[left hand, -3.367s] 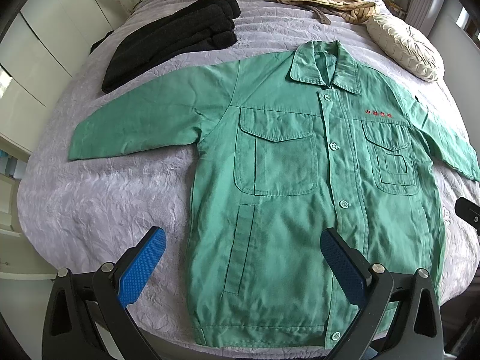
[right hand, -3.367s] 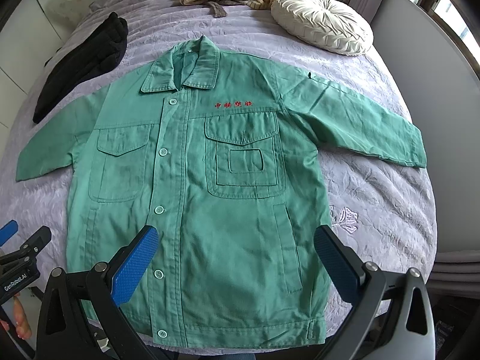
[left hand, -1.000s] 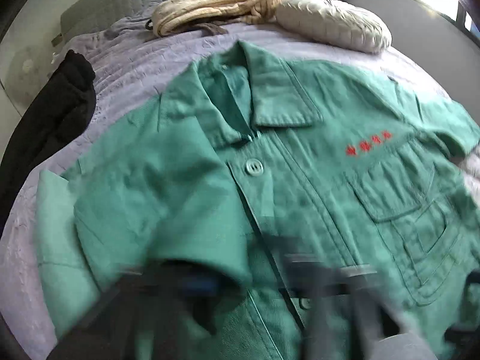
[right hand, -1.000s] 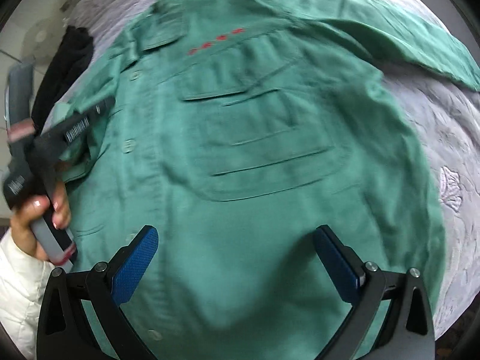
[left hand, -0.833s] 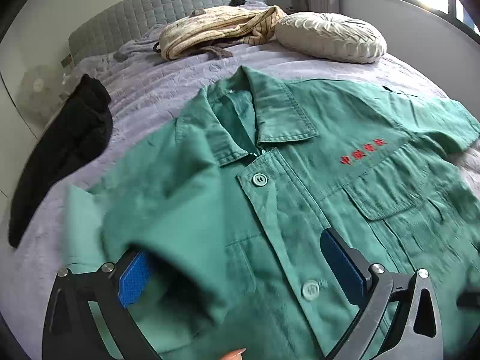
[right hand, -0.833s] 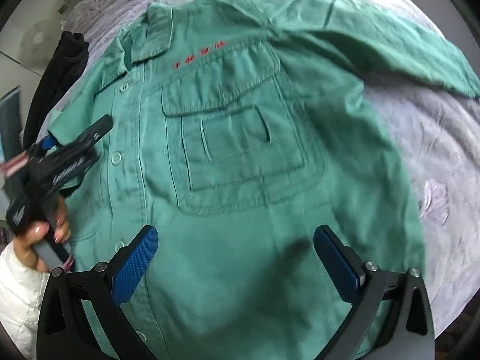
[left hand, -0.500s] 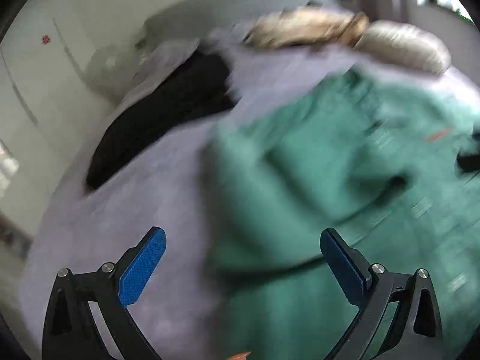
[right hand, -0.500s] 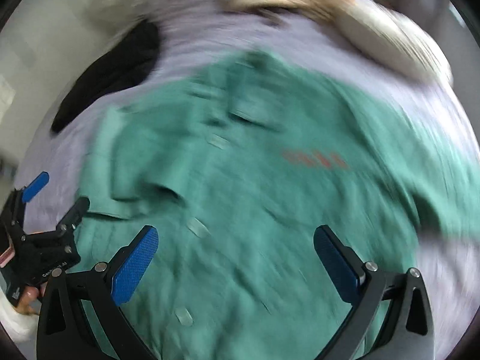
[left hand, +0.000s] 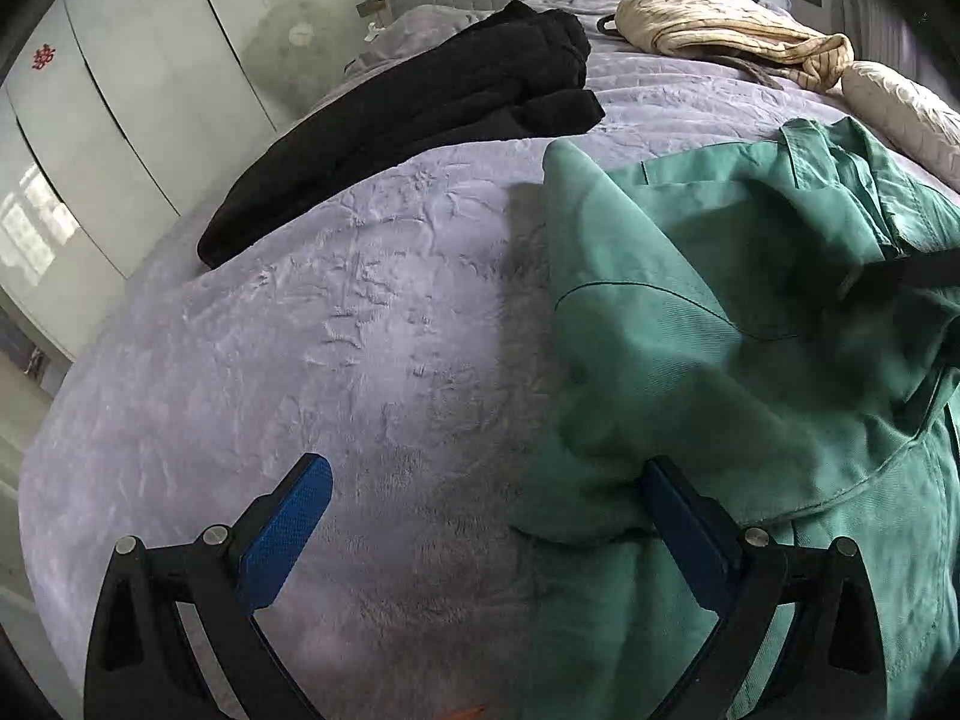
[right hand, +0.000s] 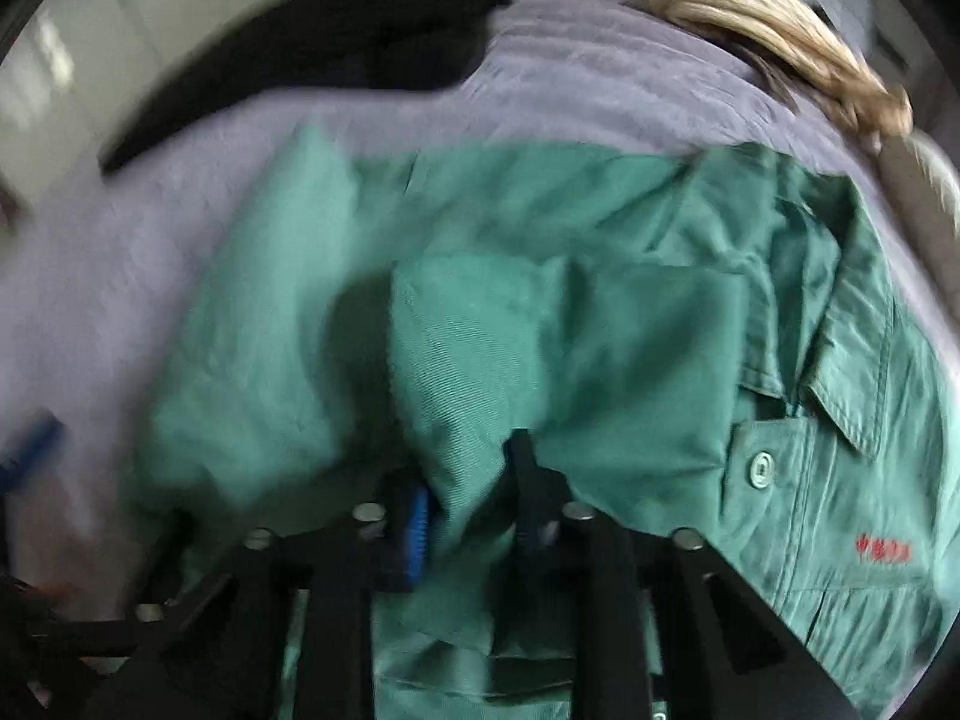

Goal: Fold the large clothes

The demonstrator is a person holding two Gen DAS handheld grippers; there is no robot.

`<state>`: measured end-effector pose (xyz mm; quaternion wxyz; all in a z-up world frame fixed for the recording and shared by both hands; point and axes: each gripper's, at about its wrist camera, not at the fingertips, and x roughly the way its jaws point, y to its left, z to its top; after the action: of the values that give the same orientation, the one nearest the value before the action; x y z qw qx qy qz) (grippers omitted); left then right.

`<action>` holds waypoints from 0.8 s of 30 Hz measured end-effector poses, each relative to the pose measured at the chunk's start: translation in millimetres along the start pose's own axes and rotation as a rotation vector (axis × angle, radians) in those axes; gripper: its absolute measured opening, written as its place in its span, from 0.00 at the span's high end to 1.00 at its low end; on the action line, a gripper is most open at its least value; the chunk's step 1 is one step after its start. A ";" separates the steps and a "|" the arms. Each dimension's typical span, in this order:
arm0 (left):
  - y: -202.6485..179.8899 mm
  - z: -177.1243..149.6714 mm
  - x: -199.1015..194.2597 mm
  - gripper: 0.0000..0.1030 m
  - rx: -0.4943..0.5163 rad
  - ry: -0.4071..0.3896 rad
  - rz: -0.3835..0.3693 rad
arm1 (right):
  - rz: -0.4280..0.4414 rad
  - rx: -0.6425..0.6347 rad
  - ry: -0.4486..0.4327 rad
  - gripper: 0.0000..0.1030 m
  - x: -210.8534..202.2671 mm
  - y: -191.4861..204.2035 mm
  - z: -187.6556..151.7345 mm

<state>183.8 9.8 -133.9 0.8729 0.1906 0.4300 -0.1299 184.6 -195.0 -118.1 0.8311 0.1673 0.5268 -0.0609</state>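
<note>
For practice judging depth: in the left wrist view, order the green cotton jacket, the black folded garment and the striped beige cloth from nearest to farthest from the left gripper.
1. Green cotton jacket: on the right, its edge between the open fingers of the left gripper.
2. Black folded garment: upper left, mid-bed.
3. Striped beige cloth: top right, near the headboard.

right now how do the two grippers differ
The left gripper has its jaws wide open with nothing held, over the purple bedspread. The right gripper's jaws are closing on a fold of the green jacket. Both have blue pads and point down at the bed.
</note>
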 end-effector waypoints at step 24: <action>4.4 -8.7 -16.7 0.00 0.107 0.093 -0.112 | 0.275 0.748 -0.057 0.93 -72.7 -237.9 -100.9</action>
<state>169.5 18.6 -124.4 0.8320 0.2183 0.4725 -0.1921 0.6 -388.8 -143.1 0.7276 0.5254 0.4179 -0.1413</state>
